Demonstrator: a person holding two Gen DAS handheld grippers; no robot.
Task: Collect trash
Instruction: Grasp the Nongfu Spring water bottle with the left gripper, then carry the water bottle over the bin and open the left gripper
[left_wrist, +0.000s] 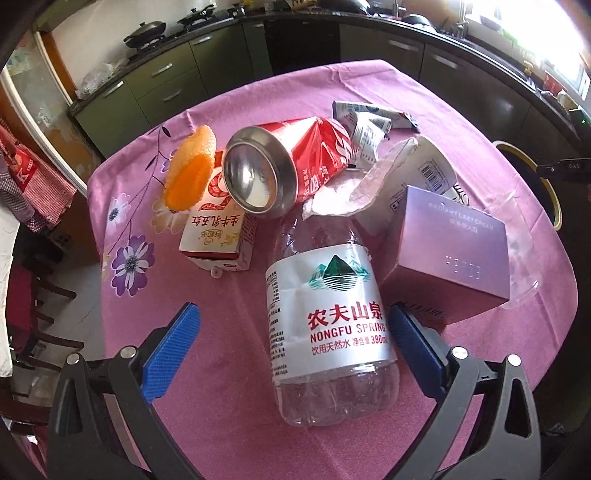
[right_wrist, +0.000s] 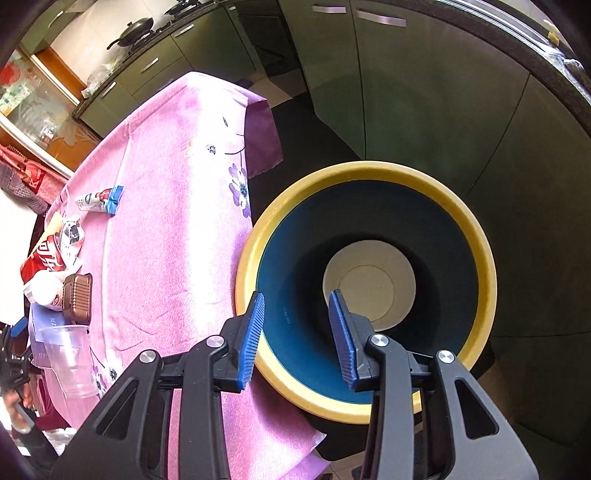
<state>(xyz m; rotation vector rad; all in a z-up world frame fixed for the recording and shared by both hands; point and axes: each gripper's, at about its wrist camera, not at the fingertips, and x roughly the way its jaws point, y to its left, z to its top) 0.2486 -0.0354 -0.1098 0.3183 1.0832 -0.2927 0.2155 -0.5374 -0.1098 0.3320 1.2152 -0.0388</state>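
Note:
A clear water bottle (left_wrist: 325, 306) with a white label lies on the pink tablecloth (left_wrist: 221, 369). My left gripper (left_wrist: 293, 308) stands open astride it; the right pad (left_wrist: 413, 339) is close to the label and the left pad (left_wrist: 173, 350) is well clear. Behind the bottle lie a crushed red can (left_wrist: 288, 162), orange peel (left_wrist: 192, 173), a milk carton (left_wrist: 218, 236), a purple box (left_wrist: 450, 251) and crumpled wrappers (left_wrist: 365, 125). My right gripper (right_wrist: 297, 295) hangs open and empty over the yellow-rimmed bin (right_wrist: 480, 258), whose dark blue inside shows a pale bottom.
The bin stands on the floor against the table's edge (right_wrist: 255, 229). A clear plastic cup (right_wrist: 70, 358), a small brown case (right_wrist: 77, 301) and a blue-ended wrapper (right_wrist: 99, 199) lie on the cloth. Green kitchen cabinets (right_wrist: 406, 110) stand behind. A chair (left_wrist: 40, 314) is at the table's left.

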